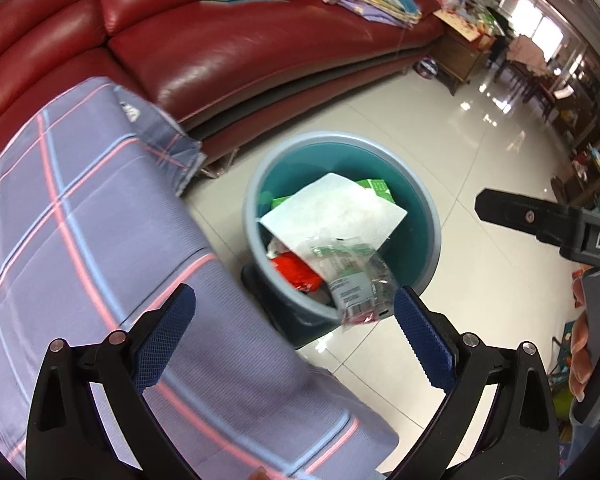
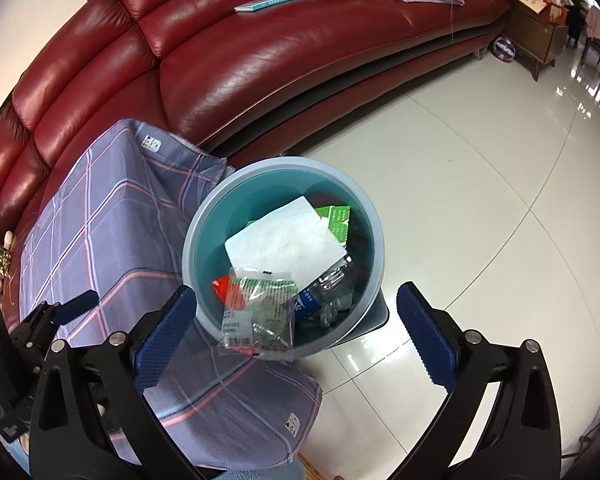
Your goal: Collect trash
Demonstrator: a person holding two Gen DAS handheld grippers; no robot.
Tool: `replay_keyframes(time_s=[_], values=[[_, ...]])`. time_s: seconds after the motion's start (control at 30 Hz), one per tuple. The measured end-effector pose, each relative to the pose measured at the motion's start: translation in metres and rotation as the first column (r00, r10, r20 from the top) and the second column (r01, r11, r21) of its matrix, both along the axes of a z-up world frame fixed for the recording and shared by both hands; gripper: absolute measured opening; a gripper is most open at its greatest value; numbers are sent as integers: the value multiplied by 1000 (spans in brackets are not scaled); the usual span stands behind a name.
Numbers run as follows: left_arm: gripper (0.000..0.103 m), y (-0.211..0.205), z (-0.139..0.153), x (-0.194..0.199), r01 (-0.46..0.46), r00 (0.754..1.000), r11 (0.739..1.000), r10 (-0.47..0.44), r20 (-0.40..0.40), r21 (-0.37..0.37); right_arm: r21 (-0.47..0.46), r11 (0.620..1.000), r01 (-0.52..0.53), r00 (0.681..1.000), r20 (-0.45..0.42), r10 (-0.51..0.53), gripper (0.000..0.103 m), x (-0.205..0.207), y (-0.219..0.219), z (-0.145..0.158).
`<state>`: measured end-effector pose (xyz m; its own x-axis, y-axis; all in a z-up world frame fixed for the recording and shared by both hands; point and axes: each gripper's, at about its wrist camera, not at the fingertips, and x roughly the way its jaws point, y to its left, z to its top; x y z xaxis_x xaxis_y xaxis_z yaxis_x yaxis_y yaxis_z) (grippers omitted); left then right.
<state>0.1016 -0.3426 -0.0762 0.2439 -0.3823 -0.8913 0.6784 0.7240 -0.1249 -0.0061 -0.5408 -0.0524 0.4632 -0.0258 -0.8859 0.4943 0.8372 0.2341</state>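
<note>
Red sofa [image 1: 228, 52] and pale floor lie beyond the left gripper [image 1: 294, 320], jaws wide and empty; the bin [image 1: 434, 216], holding a clear wrapper [image 1: 350, 280], sits just ahead. From the right gripper [image 2: 296, 318], equally wide and empty, the wrapper overhangs the near rim. Dropping looks finished; next, probably seek more trash.
</note>
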Motion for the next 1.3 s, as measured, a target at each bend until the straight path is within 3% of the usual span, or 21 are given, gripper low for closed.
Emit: replay_keyframes(time_s=[0.77,1.3], values=[[99,96,43,-35,-154,985,986,159,67,-68,-125,985,-119,992,25,124,96,-45,75,20],[99,116,45,-57,-177,981,982,182,71,-72,-209,956,-206,976,27,216,96,-56,113,35]])
